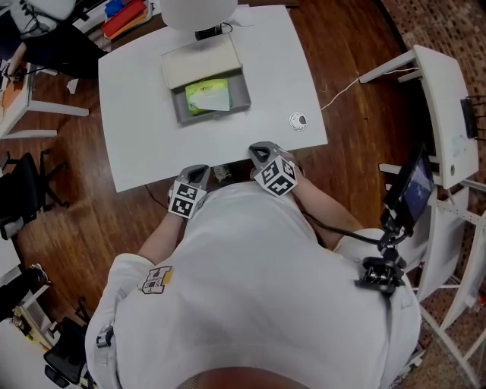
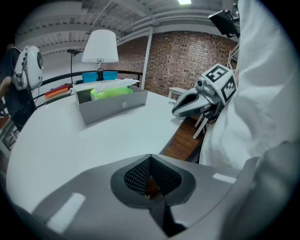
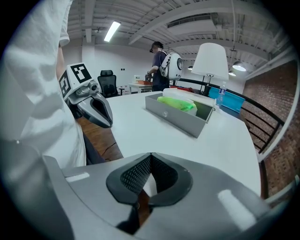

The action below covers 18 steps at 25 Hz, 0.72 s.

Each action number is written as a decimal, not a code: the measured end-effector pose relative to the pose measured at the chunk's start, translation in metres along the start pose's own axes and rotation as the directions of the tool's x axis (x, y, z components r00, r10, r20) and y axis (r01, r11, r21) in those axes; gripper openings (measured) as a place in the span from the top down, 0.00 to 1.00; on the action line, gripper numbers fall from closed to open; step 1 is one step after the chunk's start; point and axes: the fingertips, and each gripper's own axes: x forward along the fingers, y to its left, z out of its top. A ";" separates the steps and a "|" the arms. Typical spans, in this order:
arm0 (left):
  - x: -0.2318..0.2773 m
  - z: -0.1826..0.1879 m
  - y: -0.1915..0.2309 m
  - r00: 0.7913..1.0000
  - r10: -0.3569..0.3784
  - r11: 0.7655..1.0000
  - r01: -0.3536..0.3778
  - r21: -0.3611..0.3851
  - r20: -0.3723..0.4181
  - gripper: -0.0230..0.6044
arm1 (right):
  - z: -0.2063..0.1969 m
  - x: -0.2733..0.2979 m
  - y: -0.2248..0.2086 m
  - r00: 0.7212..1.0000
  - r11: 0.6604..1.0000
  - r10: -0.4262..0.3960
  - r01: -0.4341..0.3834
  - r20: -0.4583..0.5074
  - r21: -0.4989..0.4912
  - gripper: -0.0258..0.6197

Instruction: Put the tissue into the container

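Tissue [image 1: 206, 96] is already in the container [image 1: 216, 114]. Both the left gripper [image 1: 199, 173] and the right gripper [image 1: 262, 150] are closed on nothing, well apart from it. Only risk I'd guess: a stray poke shoving that light box.

The lamp [image 1: 199, 11] is cut off by the head view's top edge. The wall of the container [image 2: 112, 107] hides most of the tissue [image 2: 110, 92]. A small round object [image 1: 298, 120], perhaps a cap, is too small to identify.
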 end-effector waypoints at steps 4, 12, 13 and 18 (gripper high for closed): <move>-0.001 0.001 0.001 1.000 -0.013 1.000 0.013 0.010 -0.001 0.96 | 0.003 0.000 -0.002 1.000 1.000 -0.004 0.004 -0.002 -0.001 0.96; -0.003 0.005 0.000 1.000 -0.026 0.999 0.026 0.018 -0.006 0.96 | 0.005 -0.001 -0.003 1.000 1.000 -0.007 0.007 -0.005 -0.004 0.96; -0.003 0.005 0.000 1.000 -0.027 0.999 0.027 0.018 -0.006 0.96 | 0.005 -0.001 -0.003 1.000 1.000 -0.010 0.010 -0.005 -0.003 0.96; -0.003 0.004 0.000 1.000 -0.026 0.999 0.026 0.018 -0.005 0.96 | 0.006 0.000 -0.004 1.000 1.000 -0.010 0.010 -0.003 -0.008 0.96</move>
